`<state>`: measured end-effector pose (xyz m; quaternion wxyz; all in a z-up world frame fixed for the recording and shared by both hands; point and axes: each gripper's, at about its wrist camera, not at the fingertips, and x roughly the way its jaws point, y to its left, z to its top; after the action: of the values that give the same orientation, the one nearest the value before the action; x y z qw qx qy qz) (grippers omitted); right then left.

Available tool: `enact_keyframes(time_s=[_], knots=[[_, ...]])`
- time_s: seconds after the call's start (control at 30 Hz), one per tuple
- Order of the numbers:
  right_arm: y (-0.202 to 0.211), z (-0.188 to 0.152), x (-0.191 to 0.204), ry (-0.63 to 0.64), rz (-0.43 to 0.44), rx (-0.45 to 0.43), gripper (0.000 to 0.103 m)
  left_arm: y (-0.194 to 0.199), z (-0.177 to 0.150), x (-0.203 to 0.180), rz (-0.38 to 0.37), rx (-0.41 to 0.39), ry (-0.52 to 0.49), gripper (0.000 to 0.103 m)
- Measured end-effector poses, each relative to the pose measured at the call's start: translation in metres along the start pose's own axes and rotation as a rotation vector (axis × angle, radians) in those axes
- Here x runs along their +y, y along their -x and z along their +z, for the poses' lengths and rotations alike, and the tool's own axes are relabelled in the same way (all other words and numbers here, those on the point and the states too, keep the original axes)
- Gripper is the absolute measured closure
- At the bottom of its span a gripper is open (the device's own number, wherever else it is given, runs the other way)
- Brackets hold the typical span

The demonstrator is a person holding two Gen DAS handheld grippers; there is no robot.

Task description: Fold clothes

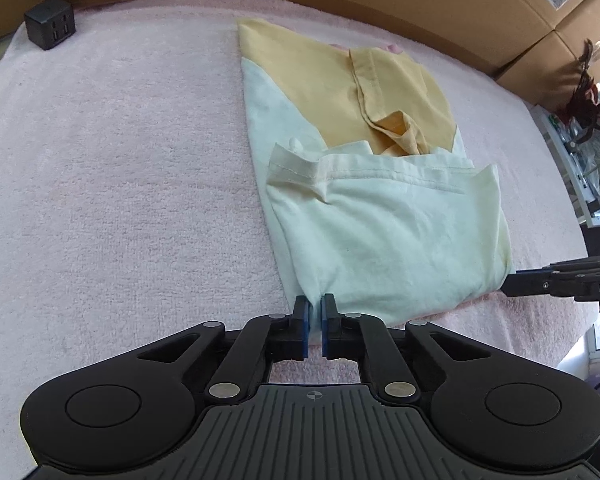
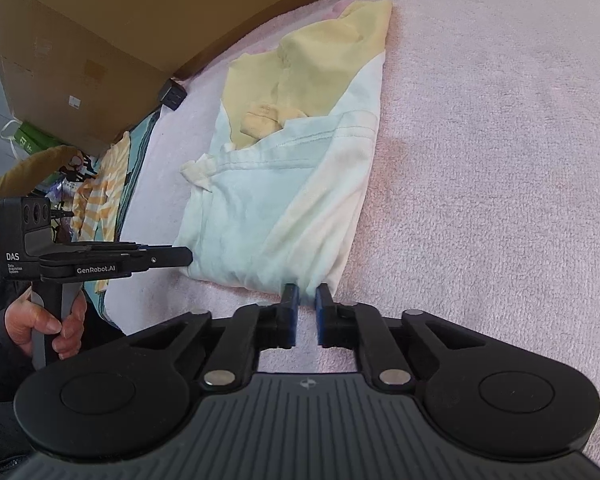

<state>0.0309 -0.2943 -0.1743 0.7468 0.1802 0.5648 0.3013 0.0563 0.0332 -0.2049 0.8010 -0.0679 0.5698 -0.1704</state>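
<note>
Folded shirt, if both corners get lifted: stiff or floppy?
Likely floppy: the shirt is thin, creased cloth. The middle would probably sag between the left tongs and right tongs. The loose yellow sleeve may slip out.

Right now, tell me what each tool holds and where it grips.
Both hold the shirt by its near folded edge: the left tool pinches the near left corner, the right tool the near right corner.
</note>
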Motion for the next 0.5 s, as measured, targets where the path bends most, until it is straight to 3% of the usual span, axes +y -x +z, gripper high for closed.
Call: enact_keyframes(time_s=[0.17,0.3,0.37,0.5], knots=[[0.016,0.009,0.016,0.095,-0.061,0.025,0.098,-0.003,0.006,-0.007,0.021,0.044,-0.086,0.103],[0.009,0.008,0.022,0.247,-0.294,0.091,0.103,-0.006,0.01,-0.012,0.043,0.067,-0.134,0.103],[0.008,0.007,0.014,0.239,-0.302,0.1,0.103,-0.007,0.011,-0.013,0.044,0.072,-0.138,0.103],[0.019,0.006,0.01,0.142,-0.182,0.071,0.102,-0.006,0.012,-0.016,0.059,0.079,-0.152,0.103]])
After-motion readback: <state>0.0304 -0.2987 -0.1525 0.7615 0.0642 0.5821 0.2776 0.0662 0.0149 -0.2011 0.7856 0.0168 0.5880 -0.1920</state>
